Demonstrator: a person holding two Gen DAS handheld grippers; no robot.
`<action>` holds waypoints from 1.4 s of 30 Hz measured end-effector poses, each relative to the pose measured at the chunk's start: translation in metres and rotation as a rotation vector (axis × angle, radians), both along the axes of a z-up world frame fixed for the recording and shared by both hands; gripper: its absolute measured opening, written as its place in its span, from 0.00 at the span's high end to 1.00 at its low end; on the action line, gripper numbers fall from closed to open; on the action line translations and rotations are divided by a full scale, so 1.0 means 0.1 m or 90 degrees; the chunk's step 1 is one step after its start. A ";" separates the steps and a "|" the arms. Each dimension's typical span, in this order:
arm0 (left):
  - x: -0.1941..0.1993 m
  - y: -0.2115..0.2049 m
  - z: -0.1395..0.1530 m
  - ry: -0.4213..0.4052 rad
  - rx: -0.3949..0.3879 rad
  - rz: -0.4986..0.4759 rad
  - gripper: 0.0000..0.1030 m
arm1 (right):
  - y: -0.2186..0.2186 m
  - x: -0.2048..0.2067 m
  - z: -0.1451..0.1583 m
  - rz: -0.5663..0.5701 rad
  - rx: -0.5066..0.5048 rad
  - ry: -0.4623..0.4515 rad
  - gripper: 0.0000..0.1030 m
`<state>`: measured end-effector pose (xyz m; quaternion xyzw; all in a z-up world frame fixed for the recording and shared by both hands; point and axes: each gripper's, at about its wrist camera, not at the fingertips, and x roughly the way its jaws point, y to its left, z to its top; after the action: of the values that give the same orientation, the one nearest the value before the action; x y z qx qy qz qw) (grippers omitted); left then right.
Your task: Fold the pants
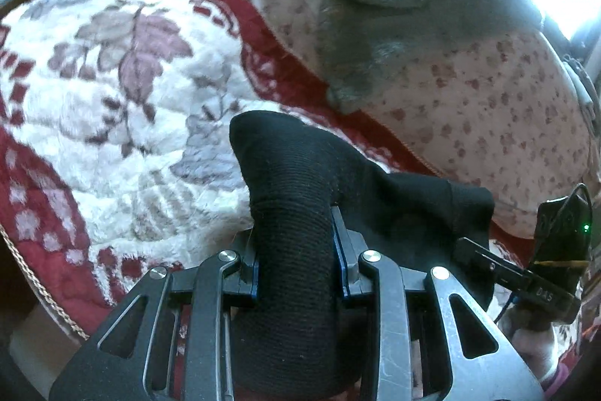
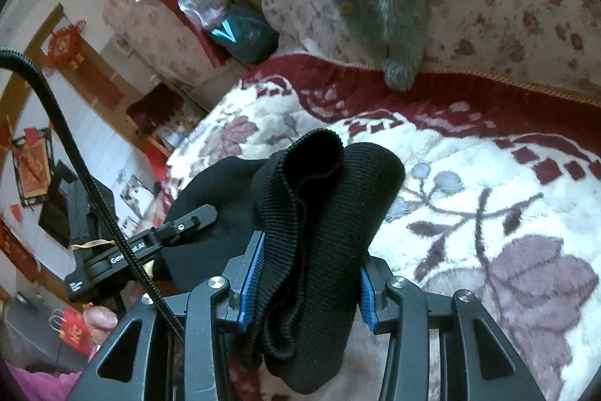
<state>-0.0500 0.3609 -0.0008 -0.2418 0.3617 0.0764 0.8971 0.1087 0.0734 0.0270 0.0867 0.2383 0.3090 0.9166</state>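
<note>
The pants are black ribbed knit. In the left wrist view my left gripper [image 1: 295, 250] is shut on a thick bunched roll of the black pants [image 1: 289, 175], which rises between the blue pads and droops to the right. In the right wrist view my right gripper [image 2: 306, 282] is shut on a folded ribbed band of the black pants [image 2: 319, 190], held above the bed. The other gripper shows at the edge of each view: the right one [image 1: 526, 280] beside the cloth, the left one [image 2: 150, 243] at the left.
A white and red flowered blanket [image 1: 112, 108] covers the bed. Behind it lies a flowered pillow [image 1: 488, 100] with a grey fluffy garment [image 1: 394, 25] on it. A teal bag [image 2: 244, 32] and room clutter sit past the bed's far edge. A person's hand [image 2: 99, 320] is at lower left.
</note>
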 end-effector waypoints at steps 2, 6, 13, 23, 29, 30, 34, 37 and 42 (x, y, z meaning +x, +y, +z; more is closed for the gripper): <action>0.02 0.08 -0.15 0.018 -0.024 0.012 0.73 | -0.01 0.13 -0.08 -0.014 -0.011 0.017 0.59; -0.03 0.27 -0.44 0.035 -0.118 0.046 0.48 | -0.06 0.32 -0.24 -0.037 -0.022 0.028 0.47; -0.12 0.24 -0.49 0.023 -0.105 0.056 0.35 | -0.18 0.29 -0.20 -0.053 -0.013 0.039 0.39; -0.31 -0.07 -0.11 0.039 0.043 0.100 0.36 | -0.16 -0.25 0.07 -0.093 -0.039 -0.021 0.39; -0.41 -0.40 0.11 0.024 0.105 0.104 0.36 | 0.05 -0.45 0.07 -0.093 -0.075 -0.039 0.39; -0.43 -0.46 0.14 0.023 0.113 0.106 0.36 | 0.07 -0.47 0.07 -0.092 -0.076 -0.042 0.39; -0.49 -0.63 0.20 0.022 0.129 0.105 0.36 | 0.21 -0.59 0.08 -0.084 -0.114 -0.058 0.39; -0.59 -0.76 0.26 0.017 0.158 0.117 0.36 | 0.27 -0.69 0.11 -0.083 -0.135 -0.084 0.39; -0.71 -0.87 0.35 0.012 0.179 0.133 0.36 | 0.30 -0.80 0.13 -0.074 -0.140 -0.099 0.38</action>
<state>-0.1207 0.2737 0.0342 -0.1496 0.3285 0.2215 0.9059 0.0289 0.1038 0.0403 -0.0250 0.1940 0.2332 0.9525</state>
